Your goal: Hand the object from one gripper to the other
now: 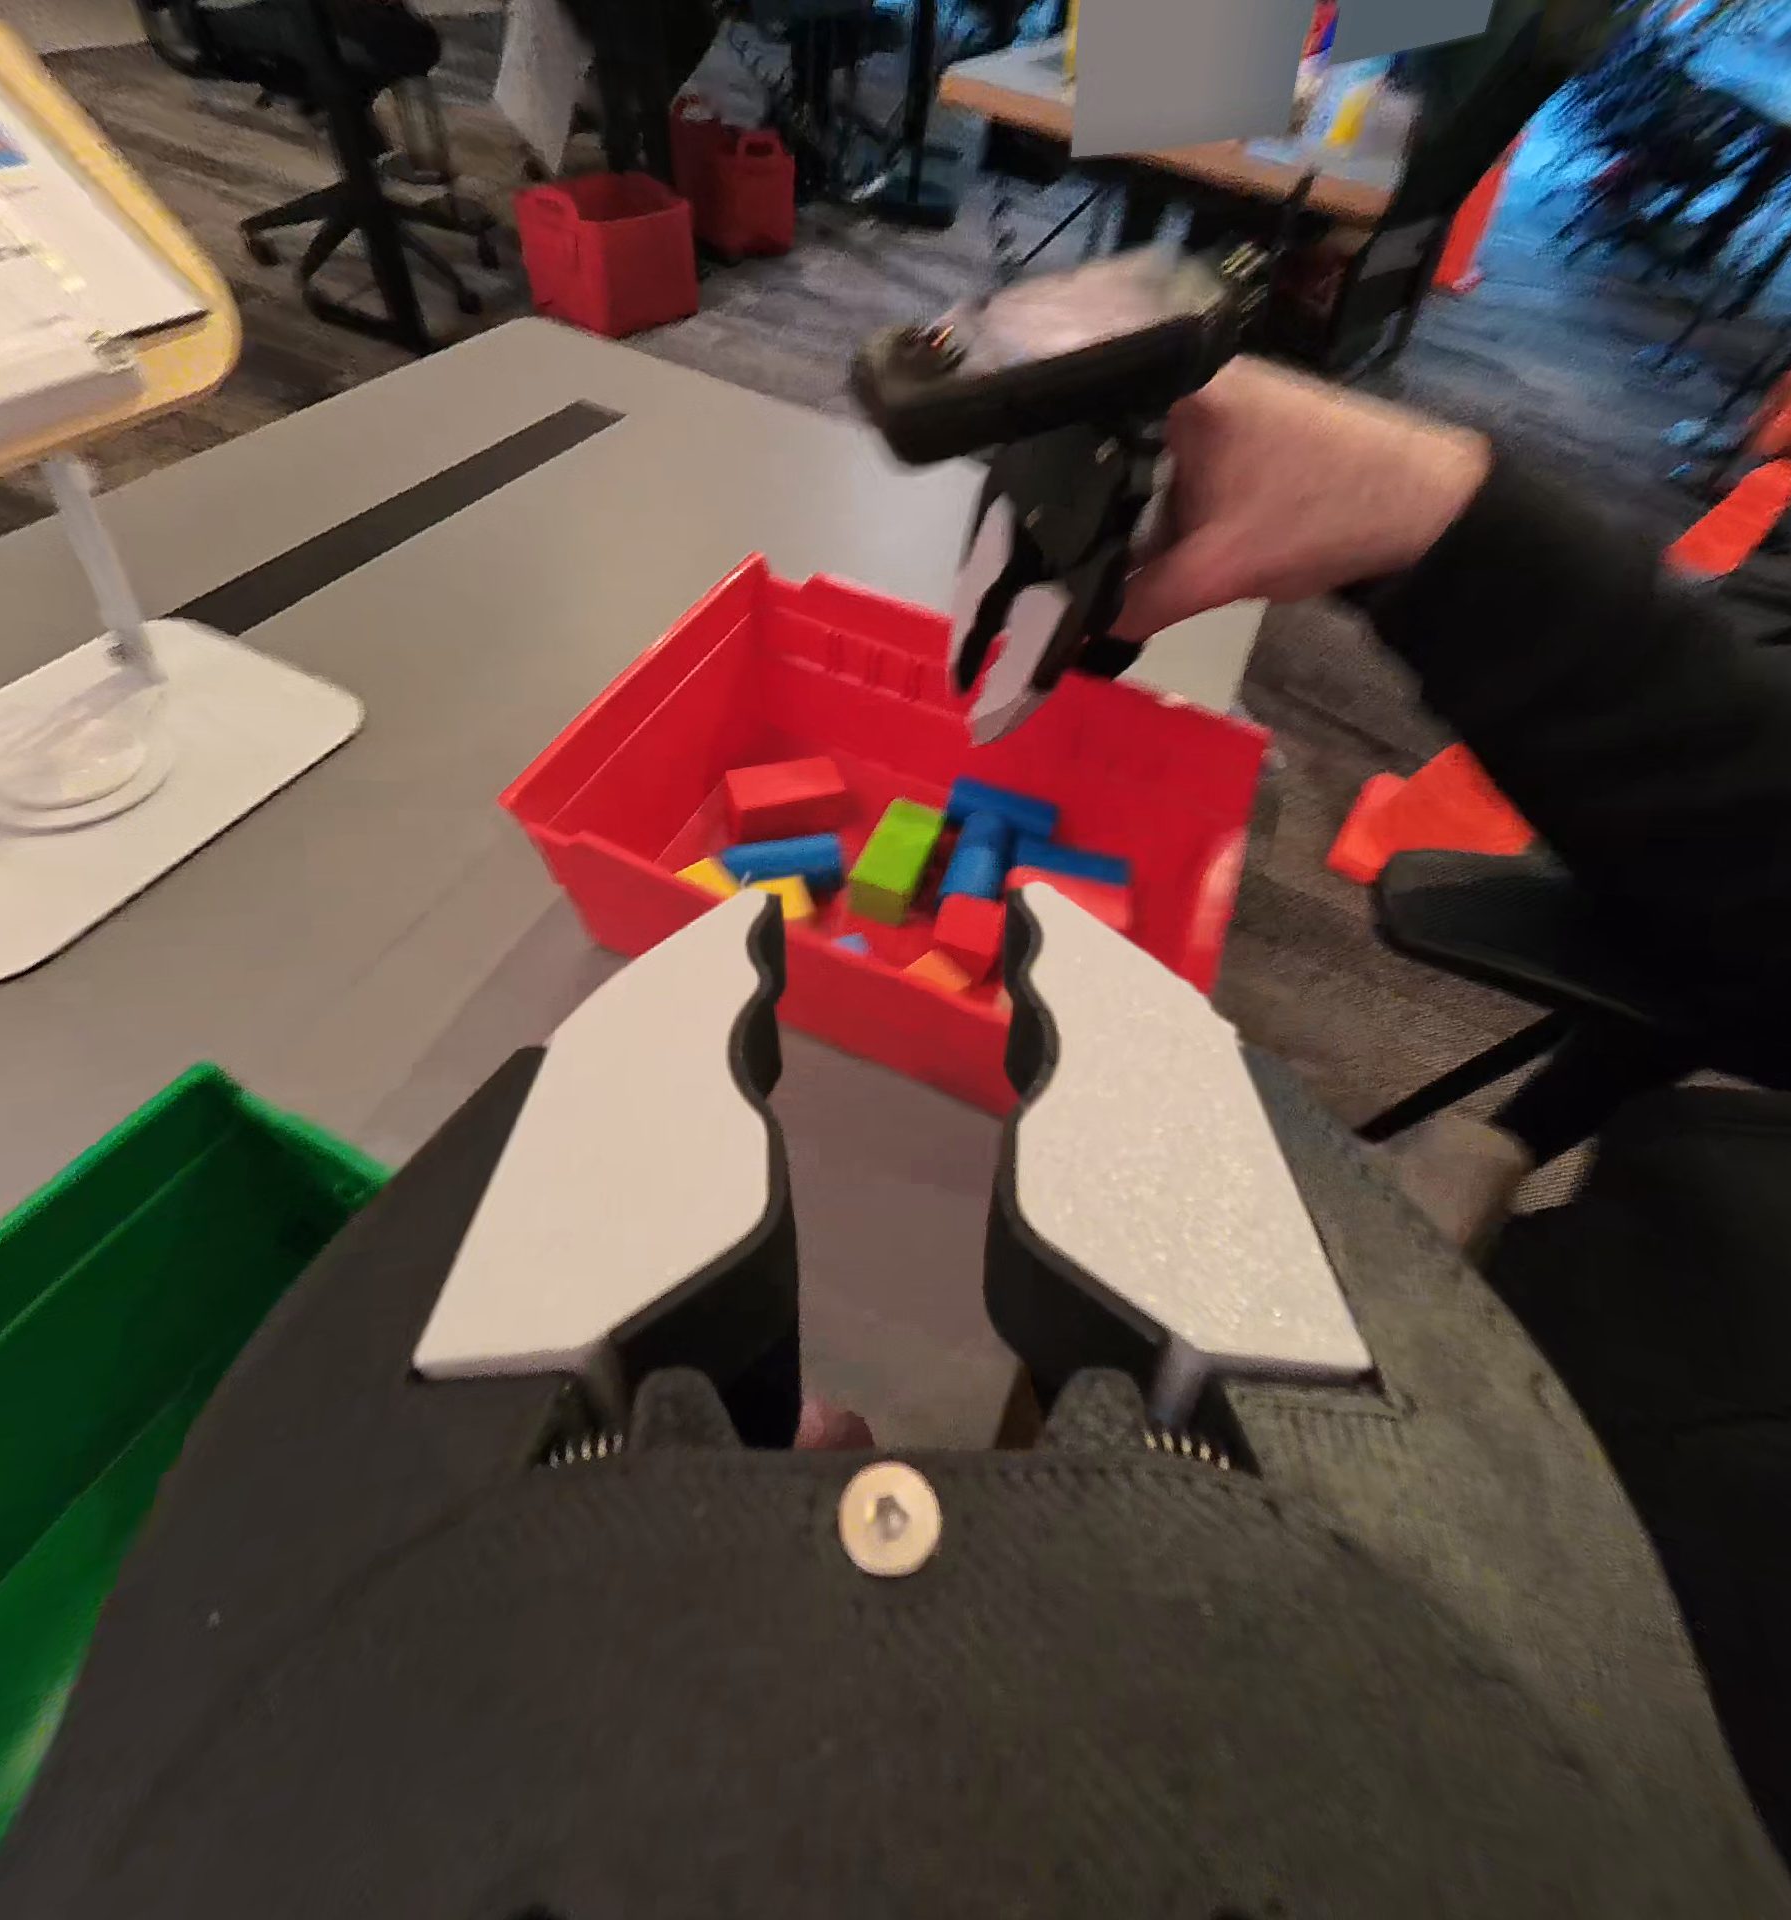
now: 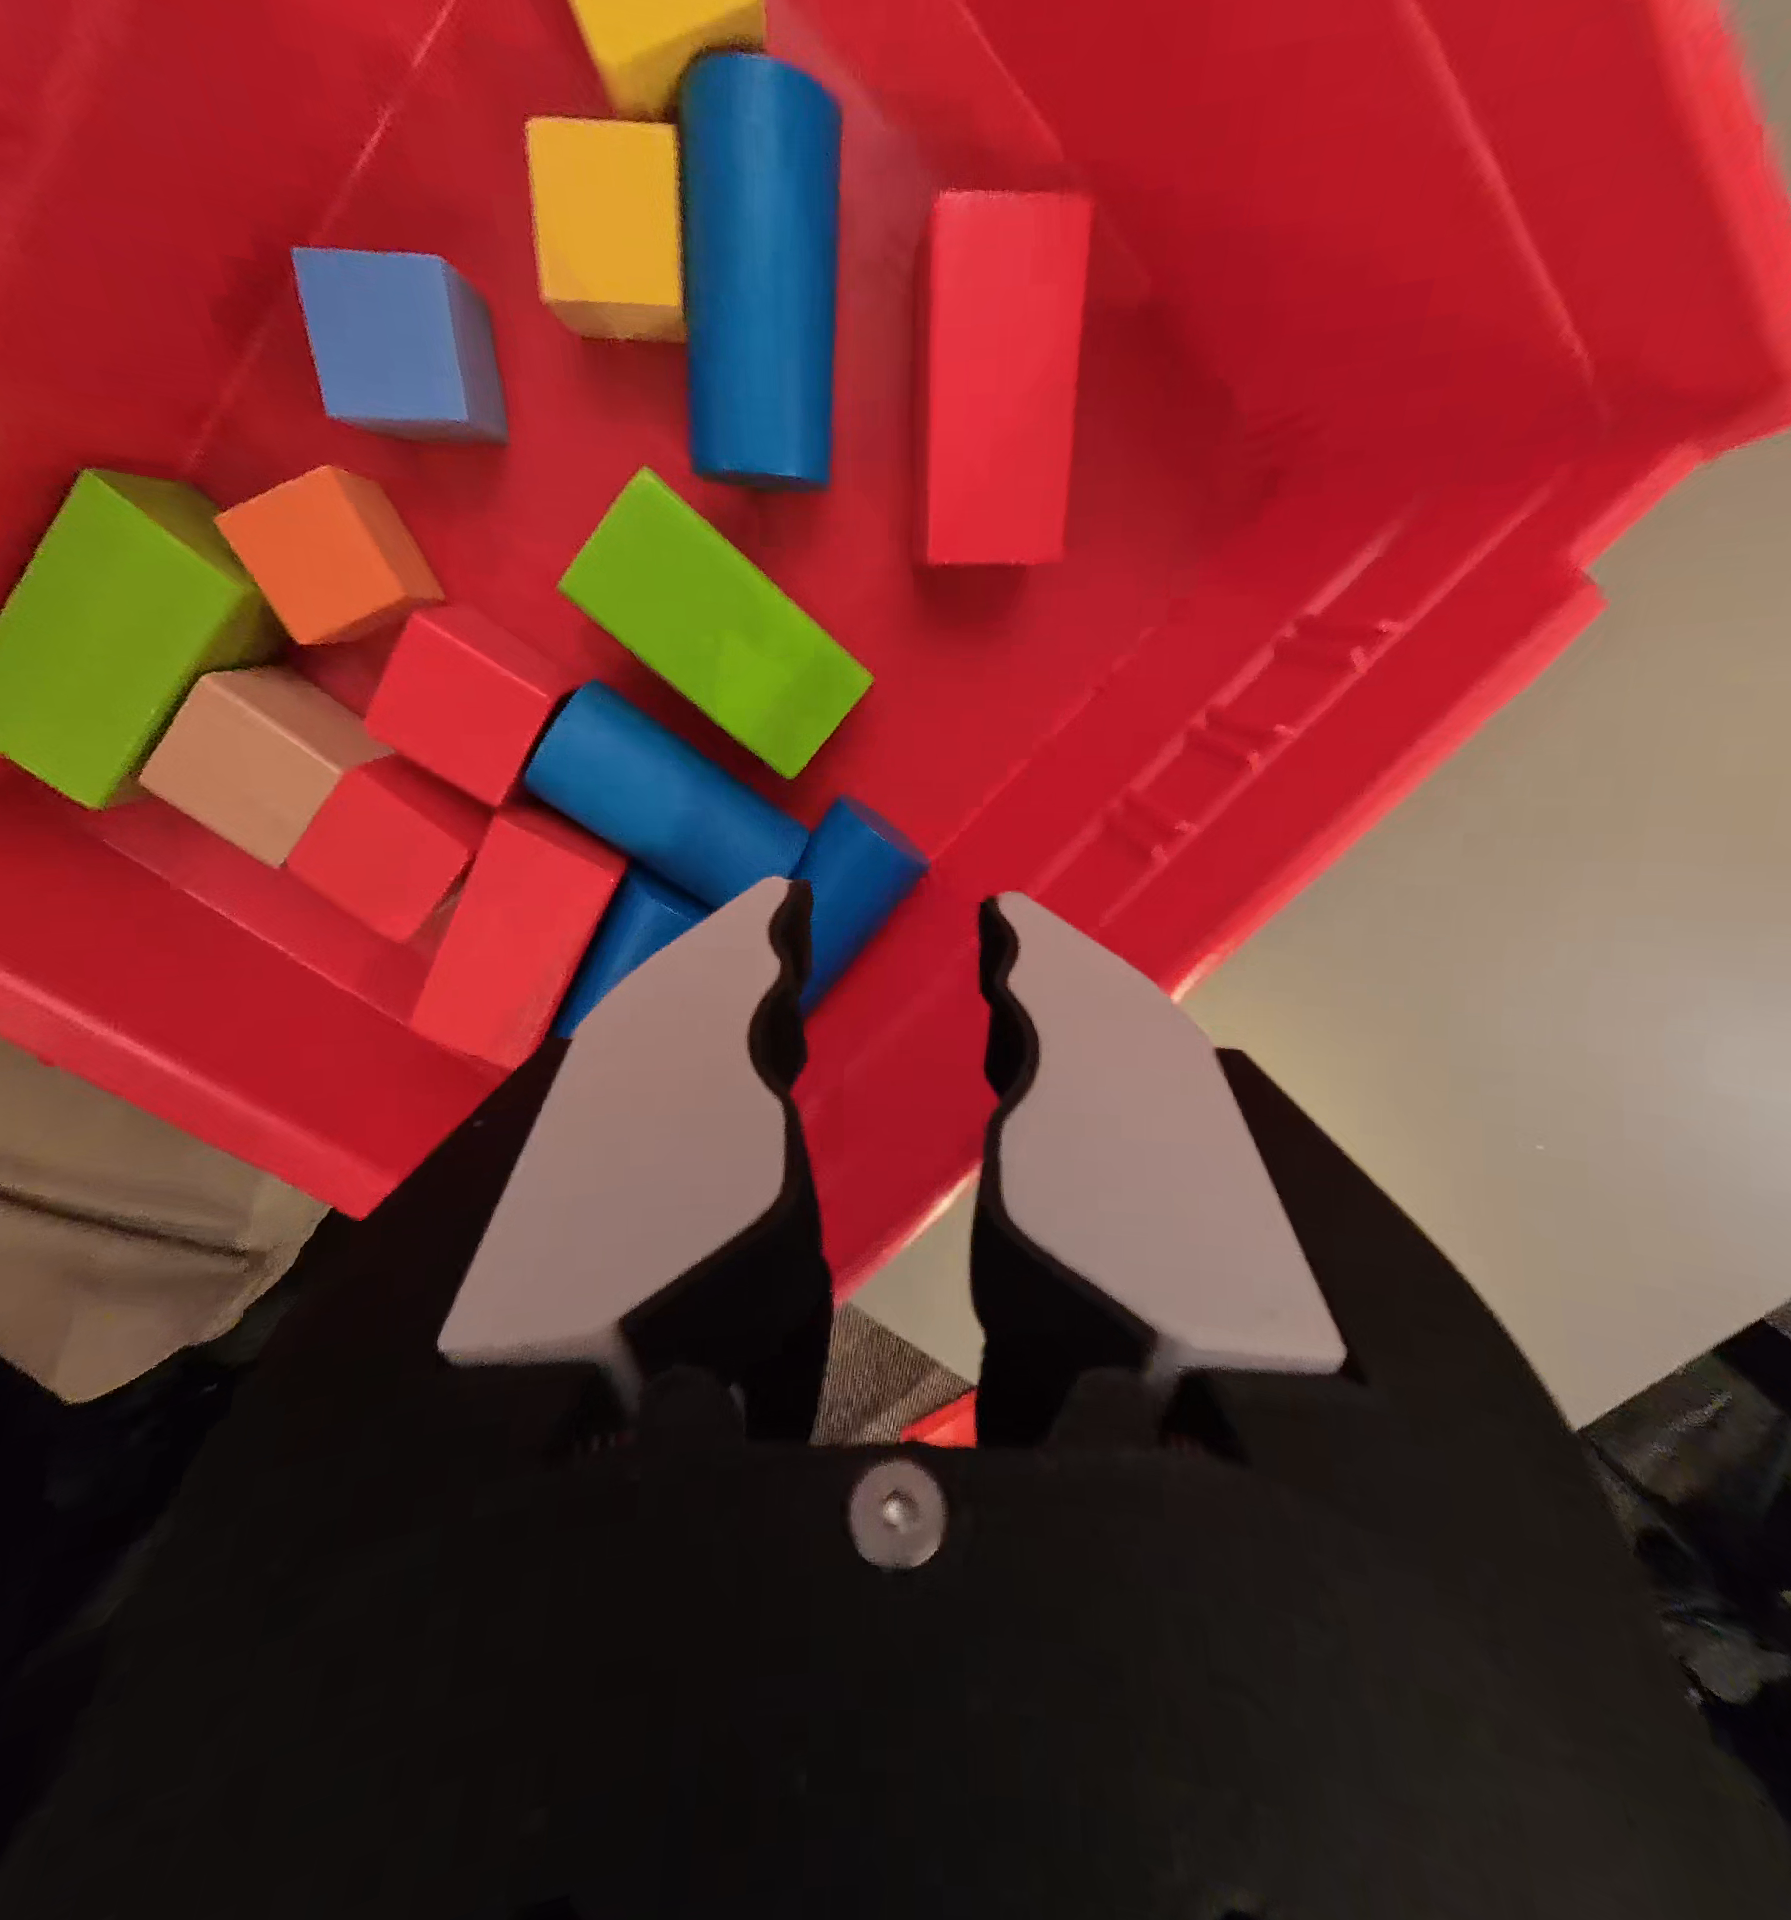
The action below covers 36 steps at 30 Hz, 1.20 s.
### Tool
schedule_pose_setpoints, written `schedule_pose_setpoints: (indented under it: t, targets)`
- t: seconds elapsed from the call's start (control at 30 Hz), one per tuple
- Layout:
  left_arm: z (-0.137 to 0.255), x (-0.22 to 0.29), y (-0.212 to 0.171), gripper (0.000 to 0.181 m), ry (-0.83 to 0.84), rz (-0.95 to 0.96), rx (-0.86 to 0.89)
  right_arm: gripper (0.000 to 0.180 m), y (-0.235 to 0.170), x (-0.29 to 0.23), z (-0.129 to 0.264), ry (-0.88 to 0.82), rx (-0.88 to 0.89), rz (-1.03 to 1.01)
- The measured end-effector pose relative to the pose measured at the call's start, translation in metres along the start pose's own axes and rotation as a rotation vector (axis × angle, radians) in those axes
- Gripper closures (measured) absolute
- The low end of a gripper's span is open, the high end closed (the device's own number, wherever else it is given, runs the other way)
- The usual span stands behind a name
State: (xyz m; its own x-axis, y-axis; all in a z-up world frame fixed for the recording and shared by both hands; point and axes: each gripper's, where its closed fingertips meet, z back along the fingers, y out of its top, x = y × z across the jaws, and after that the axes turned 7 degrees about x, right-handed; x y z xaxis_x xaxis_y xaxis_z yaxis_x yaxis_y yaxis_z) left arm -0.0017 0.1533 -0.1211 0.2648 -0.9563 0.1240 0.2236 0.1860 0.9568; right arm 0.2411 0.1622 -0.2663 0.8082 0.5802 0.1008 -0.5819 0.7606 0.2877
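A red bin [image 1: 662, 769] on the grey table holds several coloured wooden blocks: a green block [image 1: 896, 857], blue cylinders [image 1: 979, 857] and red blocks [image 1: 782, 795]. My left gripper [image 1: 886, 914] is open and empty, held back from the bin's near side. My right gripper [image 2: 891, 904] is open and empty, pointing down into the bin over its near wall; it also shows in the left wrist view [image 1: 995, 696] above the bin's far side, held by a hand. Right under it lie blue cylinders [image 2: 662, 790], a green block [image 2: 714, 623] and a long red block [image 2: 1005, 374].
A green bin [image 1: 91, 1299] stands at the left near my left gripper. A white stand base [image 1: 143, 779] with a tilted board sits on the table at the left. The table edge [image 2: 1390, 935] runs right of the red bin. Chairs and red boxes stand on the floor beyond.
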Motion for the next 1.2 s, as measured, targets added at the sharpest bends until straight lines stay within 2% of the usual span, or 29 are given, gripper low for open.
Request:
schedule_pose_setpoints:
  t: [0.03, 0.2, 0.3, 0.4, 0.47, 0.6, 0.67, 0.7, 0.77, 0.83, 0.93, 1.2]
  targets:
    - [0.003, -0.01, -0.006, 0.138, 0.051, -0.029, -0.036, 0.144, 0.002, 0.006, 0.003, -0.017, 0.026, -0.015]
    - [0.041, -0.077, -0.037, 0.125, 0.335, -0.09, -0.25, 0.131, 0.002, 0.032, 0.018, -0.066, 0.113, -0.118]
    - [0.081, -0.121, -0.059, 0.117, 0.493, -0.04, -0.358, 0.126, -0.003, 0.041, 0.022, -0.069, 0.129, -0.165]
    - [0.13, -0.165, -0.093, 0.11, 0.682, 0.002, -0.501, 0.119, -0.015, 0.04, 0.012, -0.032, 0.074, -0.209]
    - [0.153, -0.177, -0.126, 0.103, 0.712, 0.103, -0.615, 0.119, -0.025, 0.037, 0.001, -0.006, 0.015, -0.223]
    - [0.185, -0.196, -0.183, 0.102, 0.779, 0.193, -0.789, 0.129, -0.032, 0.028, -0.015, 0.058, -0.04, -0.239]
    - [0.187, -0.197, -0.203, 0.106, 0.767, 0.244, -0.829, 0.138, -0.027, 0.021, -0.017, 0.11, -0.018, -0.257]
    - [0.187, -0.196, -0.211, 0.115, 0.748, 0.26, -0.847, 0.144, -0.024, 0.018, -0.017, 0.129, -0.009, -0.261]
    - [0.182, -0.192, -0.221, 0.135, 0.701, 0.315, -0.839, 0.143, -0.023, 0.016, -0.02, 0.14, -0.014, -0.279]
    - [0.176, -0.188, -0.225, 0.167, 0.645, 0.365, -0.803, 0.144, -0.018, 0.015, -0.02, 0.159, 0.011, -0.302]
    - [0.176, -0.189, -0.222, 0.174, 0.637, 0.399, -0.743, 0.151, -0.01, 0.014, -0.024, 0.19, 0.051, -0.36]
    - [0.192, -0.191, -0.203, 0.175, 0.662, 0.403, -0.621, 0.167, 0.021, 0.008, -0.04, 0.216, 0.143, -0.368]
